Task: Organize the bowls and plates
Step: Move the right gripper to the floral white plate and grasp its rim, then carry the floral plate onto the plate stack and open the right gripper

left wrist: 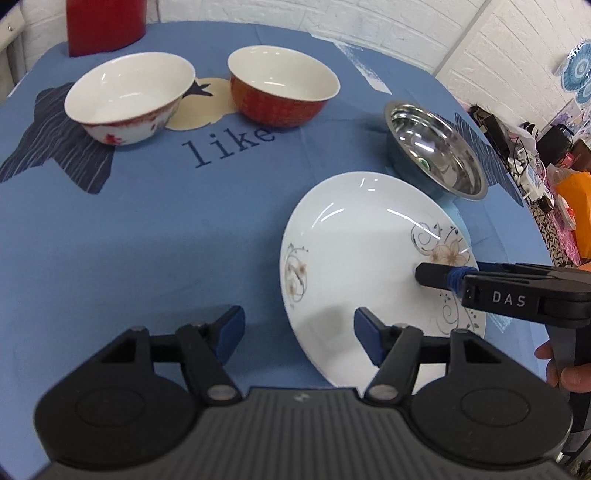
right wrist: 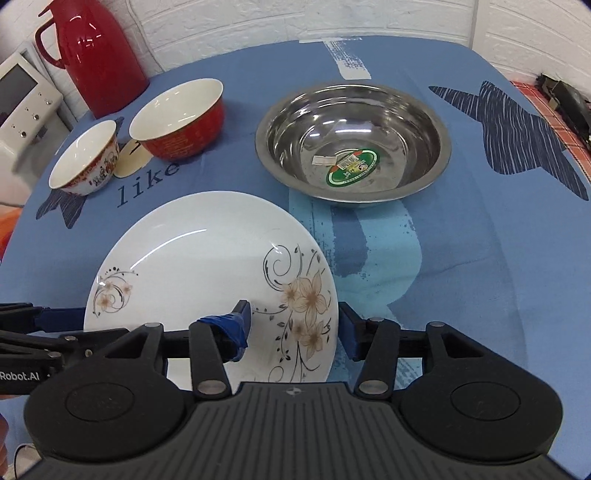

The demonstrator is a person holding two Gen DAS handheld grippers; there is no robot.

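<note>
A white plate (left wrist: 354,236) (right wrist: 192,258) with brown flower prints lies on the blue cloth, nearest to me. My left gripper (left wrist: 299,328) (right wrist: 62,319) is open and straddles the plate's left rim, one finger over the plate and one over the cloth. Open too, my right gripper (right wrist: 293,325) (left wrist: 428,277) straddles the right rim by the big flower; its outer finger is hidden in the left wrist view. Farther back stand a white bowl with red pattern (left wrist: 129,96) (right wrist: 85,162), a red bowl (left wrist: 282,86) (right wrist: 177,118) and a steel bowl (left wrist: 436,147) (right wrist: 351,140), all upright.
A red thermos jug (right wrist: 99,55) (left wrist: 105,22) stands at the table's far left corner, with a white appliance (right wrist: 22,107) beyond the edge. Clutter (left wrist: 535,166) sits off the right side of the table. A person's hand (left wrist: 565,373) holds the right gripper's handle.
</note>
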